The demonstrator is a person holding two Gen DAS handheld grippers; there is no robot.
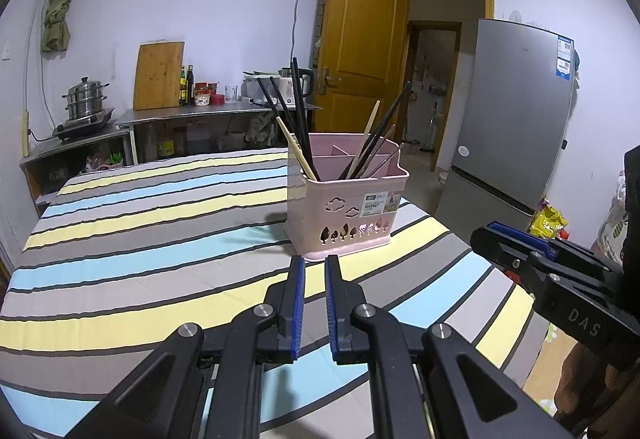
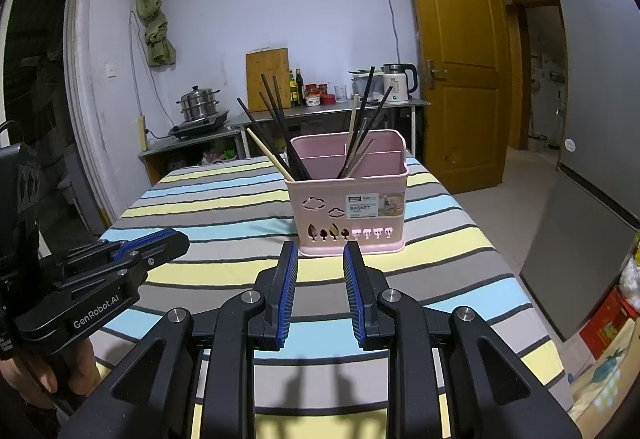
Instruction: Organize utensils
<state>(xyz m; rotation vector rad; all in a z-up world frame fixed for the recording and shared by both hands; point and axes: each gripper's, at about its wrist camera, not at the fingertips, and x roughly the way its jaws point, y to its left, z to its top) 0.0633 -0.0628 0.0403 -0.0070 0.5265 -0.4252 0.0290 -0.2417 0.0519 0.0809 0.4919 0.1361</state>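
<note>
Chopsticks [image 1: 300, 107] stand in a pink basket [image 1: 344, 215] on the striped table [image 1: 140, 239]. In the left wrist view, the left gripper [image 1: 315, 263] hovers just before the basket, jaws nearly together and empty. In the right wrist view, the right gripper [image 2: 320, 251] sits just before the basket too, jaws parted, gripping nothing; dark and pale chopsticks lean in the basket's compartments.

Cool, even indoor light, sharp focus, soft shadows, fisheye bending and dark corners
</note>
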